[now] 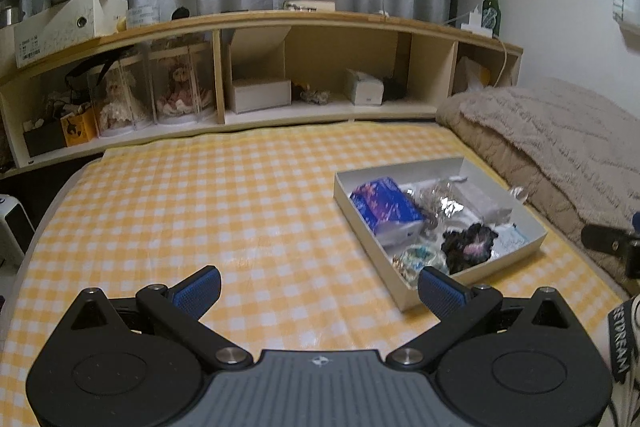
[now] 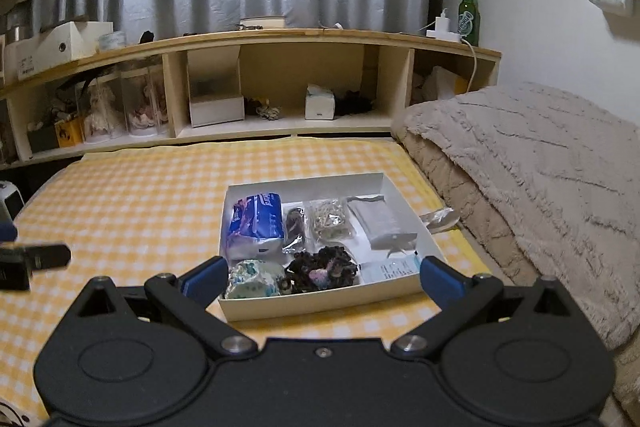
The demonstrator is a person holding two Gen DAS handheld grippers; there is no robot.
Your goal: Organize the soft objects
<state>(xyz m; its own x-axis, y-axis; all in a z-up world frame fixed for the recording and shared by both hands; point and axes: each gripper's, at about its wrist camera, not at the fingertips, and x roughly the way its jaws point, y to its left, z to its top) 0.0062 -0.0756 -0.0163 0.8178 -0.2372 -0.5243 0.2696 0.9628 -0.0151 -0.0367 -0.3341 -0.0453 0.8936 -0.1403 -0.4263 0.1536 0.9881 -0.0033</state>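
White box (image 2: 320, 301) of soft items on checked bed, dead ahead at 12 o'clock of right gripper (image 2: 320, 277), fingers wide open, empty. Left gripper (image 1: 320, 287) also wide open, empty; box at its 1 o'clock, farther. Right nearer.

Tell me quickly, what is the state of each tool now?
Left tool: open, holding nothing.
Right tool: open, holding nothing, facing the white box.

Dim, soft indoor light — fisheye-bent edges (slightly blurry).
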